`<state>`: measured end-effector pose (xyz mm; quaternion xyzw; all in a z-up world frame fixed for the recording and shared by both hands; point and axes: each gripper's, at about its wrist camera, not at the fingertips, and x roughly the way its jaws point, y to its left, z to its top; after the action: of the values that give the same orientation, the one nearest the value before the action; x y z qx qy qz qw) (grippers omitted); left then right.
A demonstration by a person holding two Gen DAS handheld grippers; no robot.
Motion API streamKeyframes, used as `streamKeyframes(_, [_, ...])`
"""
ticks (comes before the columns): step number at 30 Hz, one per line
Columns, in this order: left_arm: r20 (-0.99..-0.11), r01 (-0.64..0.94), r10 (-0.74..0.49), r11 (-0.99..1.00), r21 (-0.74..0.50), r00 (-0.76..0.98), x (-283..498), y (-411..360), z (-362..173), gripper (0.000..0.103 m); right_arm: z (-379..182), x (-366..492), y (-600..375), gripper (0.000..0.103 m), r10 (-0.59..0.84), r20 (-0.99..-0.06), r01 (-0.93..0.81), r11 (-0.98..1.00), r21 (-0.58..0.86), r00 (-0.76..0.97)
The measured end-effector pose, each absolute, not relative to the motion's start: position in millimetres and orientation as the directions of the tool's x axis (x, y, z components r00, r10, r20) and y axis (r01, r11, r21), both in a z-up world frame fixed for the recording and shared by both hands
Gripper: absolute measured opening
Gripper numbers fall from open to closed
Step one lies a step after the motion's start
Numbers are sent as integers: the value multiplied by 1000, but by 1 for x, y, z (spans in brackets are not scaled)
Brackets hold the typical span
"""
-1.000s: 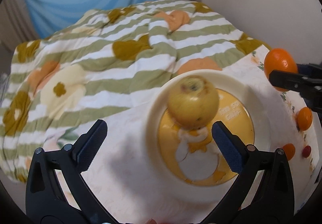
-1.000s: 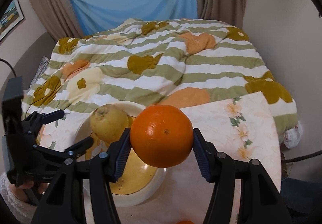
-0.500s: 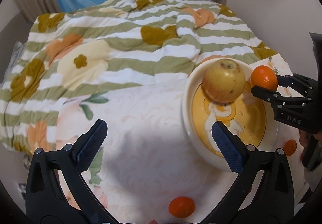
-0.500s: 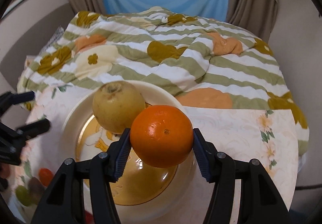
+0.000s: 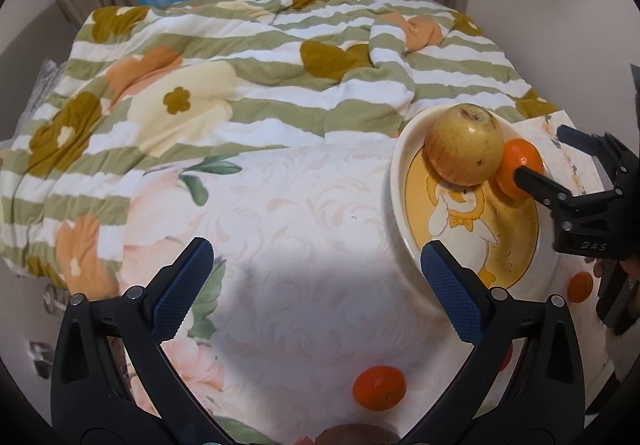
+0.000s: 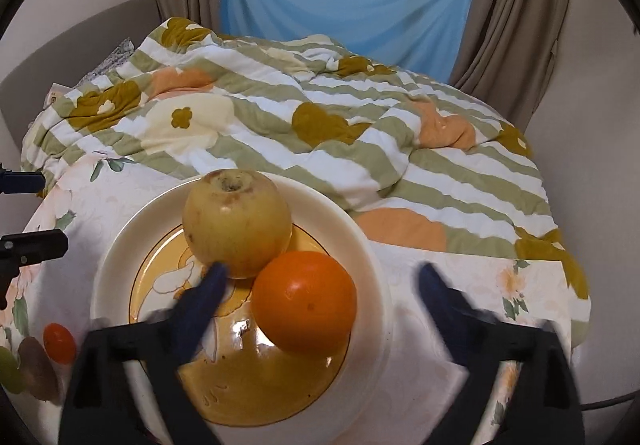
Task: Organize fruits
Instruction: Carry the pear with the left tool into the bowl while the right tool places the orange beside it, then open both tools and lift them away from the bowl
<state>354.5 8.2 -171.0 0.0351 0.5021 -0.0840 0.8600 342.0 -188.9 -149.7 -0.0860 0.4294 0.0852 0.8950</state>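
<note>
A cream plate with a yellow duck picture holds a yellow-green apple and a large orange that touch each other. My right gripper is open, its blurred fingers spread either side of the orange and clear of it. In the left wrist view the plate, the apple and the orange are at the right, with the right gripper around the orange. My left gripper is open and empty over the floral tablecloth, left of the plate.
A small mandarin lies on the cloth near my left gripper, another right of the plate. A brown fruit and a green one lie beside a mandarin. A striped quilt covers the bed behind.
My right gripper lowered the orange onto the plate beside the apple and opened, letting it go. My left gripper drew back and left, away from the plate.
</note>
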Motion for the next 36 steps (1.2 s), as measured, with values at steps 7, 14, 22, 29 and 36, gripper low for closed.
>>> streamKeyframes(7, [-858, 146, -90, 989, -19, 505, 340, 15, -156, 103, -130, 330, -201, 103, 93, -767, -207, 977, -54, 635])
streamKeyframes(14, [-828, 110, -65, 994, -4, 557, 310, 16, -118, 103, -97, 300, -213, 103, 111, -765, -187, 982, -13, 634])
streamKeyframes(22, [-779, 33, -15, 999, 7, 627, 247, 26, -67, 103, -47, 244, -230, 103, 138, -744, -183, 983, 22, 653])
streamKeyframes(29, [-752, -45, 42, 999, 17, 657, 175, 32, -43, 103, -18, 189, -237, 103, 181, -719, -189, 979, 70, 671])
streamKeyframes(36, [-751, -99, 77, 995, 15, 656, 116, 40, -40, 103, -12, 153, -230, 103, 196, -727, -191, 977, 91, 658])
